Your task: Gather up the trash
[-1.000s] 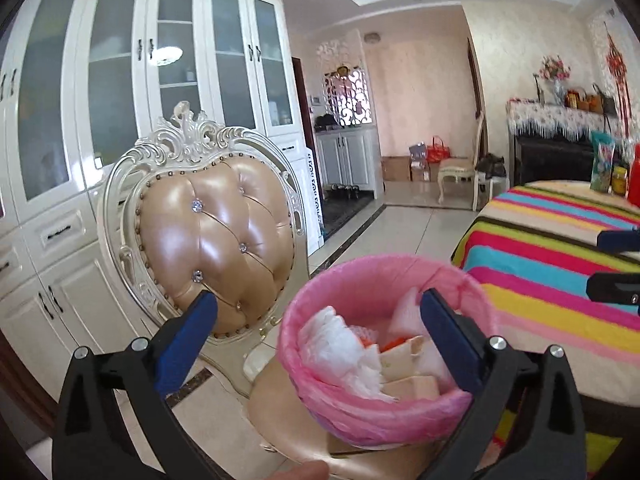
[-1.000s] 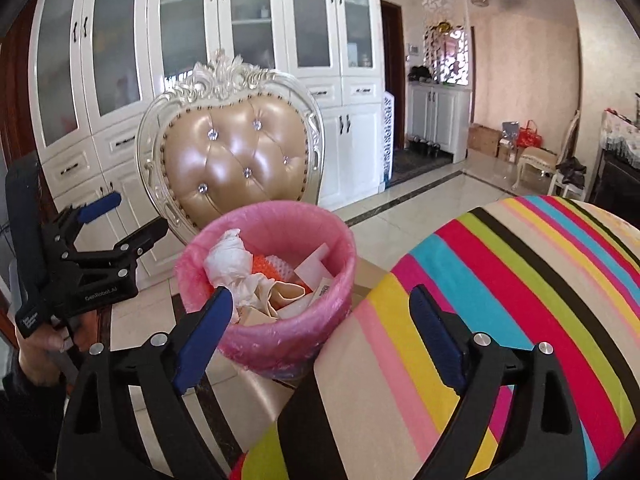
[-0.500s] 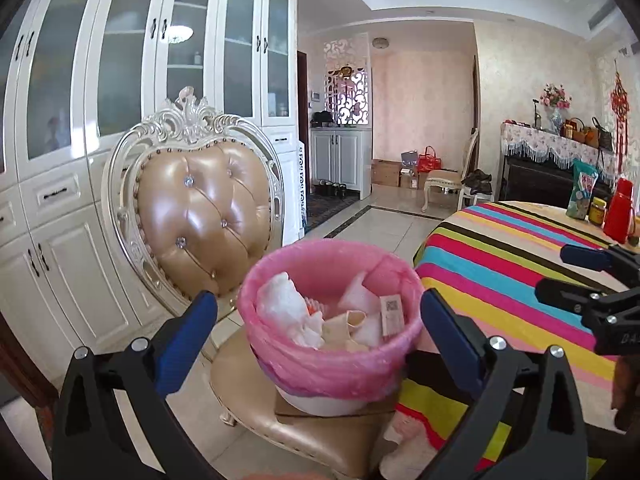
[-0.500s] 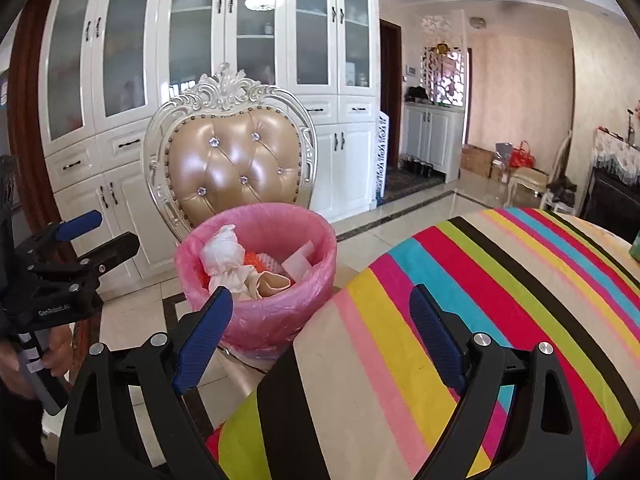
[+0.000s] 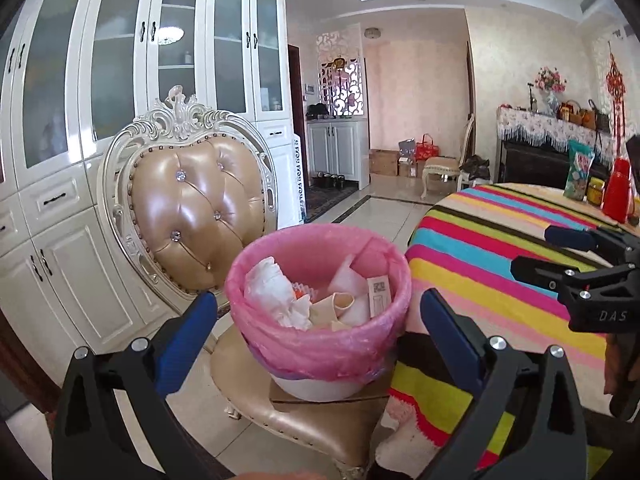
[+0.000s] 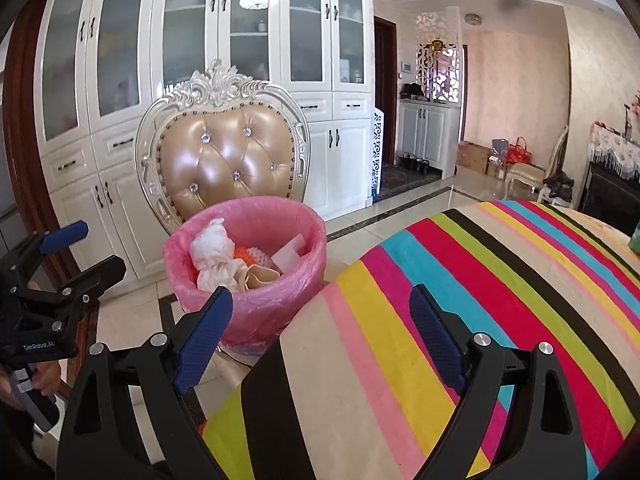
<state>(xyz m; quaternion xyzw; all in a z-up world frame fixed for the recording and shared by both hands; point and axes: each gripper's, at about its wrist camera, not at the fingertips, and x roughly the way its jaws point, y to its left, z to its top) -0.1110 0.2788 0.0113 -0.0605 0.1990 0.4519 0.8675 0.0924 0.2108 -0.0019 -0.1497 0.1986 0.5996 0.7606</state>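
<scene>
Striped tablecloth (image 6: 460,320) beside chair (image 5: 200,208) holding pink-lined bin (image 5: 320,344) — both tools spread, empty.

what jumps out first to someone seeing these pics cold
The pink-lined bin, stuffed with tissues and paper scraps, sits on the seat of an ornate tufted chair in the middle of the left wrist view. To its right is a table under a bright striped cloth. Both tongs, left and right, stand open and empty in front of the bin.
</scene>
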